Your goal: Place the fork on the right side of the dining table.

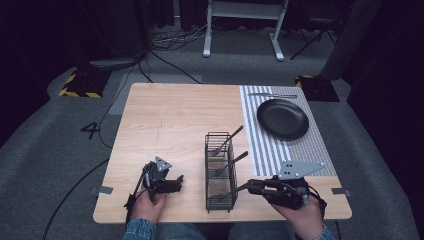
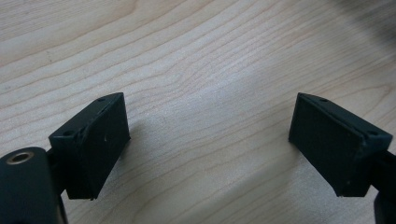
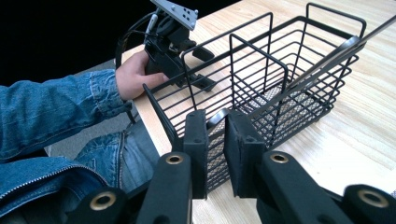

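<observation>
A black wire basket (image 1: 207,165) with three compartments stands at the table's front centre. A fork (image 1: 227,140) leans in its far compartment and a second utensil (image 1: 232,162) in the middle one. My right gripper (image 1: 251,187) is just right of the basket, shut on the handle of a third utensil (image 1: 234,190) that reaches into the near compartment. In the right gripper view the jaws (image 3: 215,130) pinch a silver handle end (image 3: 217,116) at the basket's mesh floor (image 3: 285,107). My left gripper (image 1: 172,184) rests open on the bare wood (image 2: 210,121), left of the basket.
A black plate (image 1: 282,118) lies on a striped placemat (image 1: 270,150) at the right, with a knife (image 1: 272,95) beyond it. The table's front edge is close to both hands. A denim sleeve (image 3: 56,107) and the left gripper (image 3: 201,70) appear behind the basket.
</observation>
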Motion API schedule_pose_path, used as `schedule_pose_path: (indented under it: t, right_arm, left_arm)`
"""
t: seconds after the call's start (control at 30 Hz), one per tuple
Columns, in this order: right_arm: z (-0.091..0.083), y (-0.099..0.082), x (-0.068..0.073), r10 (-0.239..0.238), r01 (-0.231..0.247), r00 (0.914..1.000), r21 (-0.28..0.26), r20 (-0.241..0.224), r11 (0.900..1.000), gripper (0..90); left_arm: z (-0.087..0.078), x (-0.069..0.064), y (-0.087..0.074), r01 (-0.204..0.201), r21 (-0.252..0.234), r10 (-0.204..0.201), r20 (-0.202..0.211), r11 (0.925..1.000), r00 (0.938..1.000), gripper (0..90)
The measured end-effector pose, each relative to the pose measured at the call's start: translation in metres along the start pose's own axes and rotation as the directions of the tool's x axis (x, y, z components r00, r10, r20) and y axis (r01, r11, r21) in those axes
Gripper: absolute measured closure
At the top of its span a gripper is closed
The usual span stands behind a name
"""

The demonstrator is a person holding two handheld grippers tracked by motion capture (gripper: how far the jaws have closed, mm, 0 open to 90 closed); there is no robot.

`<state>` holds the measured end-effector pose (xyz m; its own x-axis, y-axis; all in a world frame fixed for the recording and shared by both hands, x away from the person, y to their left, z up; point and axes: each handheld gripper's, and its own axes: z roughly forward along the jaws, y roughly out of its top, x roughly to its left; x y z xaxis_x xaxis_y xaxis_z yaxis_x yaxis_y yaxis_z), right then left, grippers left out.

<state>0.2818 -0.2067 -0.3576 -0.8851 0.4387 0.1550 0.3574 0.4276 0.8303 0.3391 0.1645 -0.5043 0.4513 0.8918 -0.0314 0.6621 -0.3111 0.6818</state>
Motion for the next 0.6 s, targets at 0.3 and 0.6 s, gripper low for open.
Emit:
schedule_pose_path:
  t: [0.3,0.6]
  right_arm:
    - [-0.0019,0.0038,0.0024,-0.008,0.008,0.9999,-0.007,-0.007,0.9999,86.5]
    - [-0.0067,0.0101,0.0059,-0.015,0.016,0.9997,-0.032,0.02,0.9994,87.2]
  left_arm:
    - [0.0,0.0,0.0,0.0,0.0,0.0,0.0,1.0,1.0,12.2]
    - [0.0,0.0,0.0,0.0,0.0,0.0,0.0,1.0,1.0,12.2]
